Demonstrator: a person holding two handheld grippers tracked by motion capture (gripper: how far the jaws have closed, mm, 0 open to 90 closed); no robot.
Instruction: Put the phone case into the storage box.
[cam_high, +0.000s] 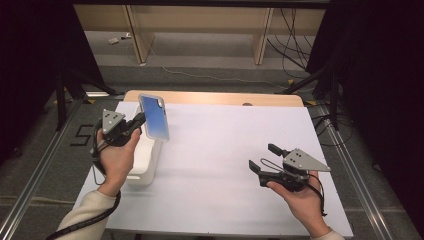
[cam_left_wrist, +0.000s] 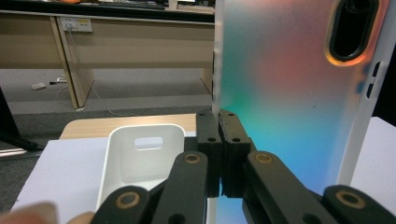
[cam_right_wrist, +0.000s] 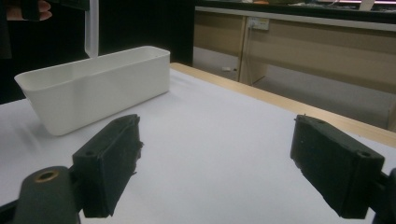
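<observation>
The left claw (cam_high: 139, 120) is clamped on the edge of a phone case (cam_high: 154, 116), holding it upright above the white bin (cam_high: 145, 170). The right claw (cam_high: 264, 156) gapes wide and empty over the surface (cam_high: 220, 150), well apart.

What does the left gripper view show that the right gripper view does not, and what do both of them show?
Left gripper view: the camera cutout of the phone case and the left gripper shut on the case's edge. Right gripper view: the right gripper, open above the white table. Both: the white bin and the wooden desks behind.
</observation>
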